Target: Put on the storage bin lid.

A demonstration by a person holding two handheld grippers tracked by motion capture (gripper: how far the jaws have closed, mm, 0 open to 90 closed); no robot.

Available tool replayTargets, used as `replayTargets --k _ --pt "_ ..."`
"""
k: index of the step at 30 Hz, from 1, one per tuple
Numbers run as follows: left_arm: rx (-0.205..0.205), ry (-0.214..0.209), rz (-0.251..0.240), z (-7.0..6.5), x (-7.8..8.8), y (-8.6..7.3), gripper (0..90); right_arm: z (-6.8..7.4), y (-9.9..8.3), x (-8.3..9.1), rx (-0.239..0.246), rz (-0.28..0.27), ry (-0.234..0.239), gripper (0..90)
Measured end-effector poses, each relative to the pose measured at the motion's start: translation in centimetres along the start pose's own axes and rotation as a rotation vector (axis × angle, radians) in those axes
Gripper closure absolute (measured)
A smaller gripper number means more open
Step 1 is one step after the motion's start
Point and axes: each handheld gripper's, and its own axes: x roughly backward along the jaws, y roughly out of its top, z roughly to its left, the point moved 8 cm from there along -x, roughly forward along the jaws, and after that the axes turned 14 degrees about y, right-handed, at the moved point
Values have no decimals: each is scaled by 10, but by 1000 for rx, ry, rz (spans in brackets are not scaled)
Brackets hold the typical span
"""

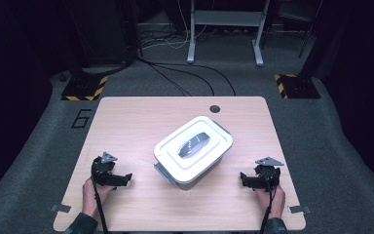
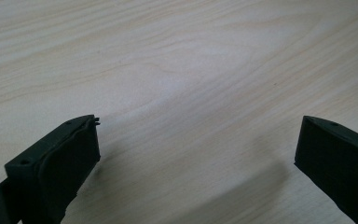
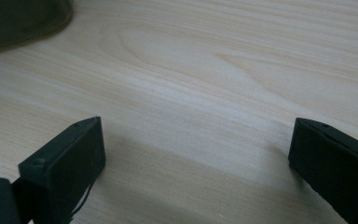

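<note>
Hands rest low on the table point(image 1: 126, 117): left gripper point(image 1: 121, 179) is spread wide and empty, the lidded box point(image 1: 193, 148) stands between them at centre, right gripper point(image 1: 246, 180) also gapes, empty. Best approach both grey end latches together, evenly.

You stand at a light wood-grain table point(image 1: 126, 122) with a dark round grommet hole point(image 1: 215, 108) near its far edge. Grey carpet point(image 1: 331, 146) covers the floor — a "6" point(image 1: 81, 118) is marked on it at the far left corner. Two yellow-and-black striped base plates point(image 1: 84, 88) flank the area. Black cables point(image 1: 185, 73) trail toward a grey metal frame point(image 1: 226, 29). The surroundings are dark — light falls on the tabletop.
</note>
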Motion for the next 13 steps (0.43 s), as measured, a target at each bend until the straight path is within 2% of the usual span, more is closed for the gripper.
replayTargets --k 2,5,13 --pt "-8 17 -32 1 -2 -3 0 0 0 0 0 0 0 30" --pt "-5 14 -65 1 -1 -5 0 0 0 0 0 0 0 30" --pt "-1 12 -72 1 -1 -5 0 0 0 0 -1 1 -1 29"
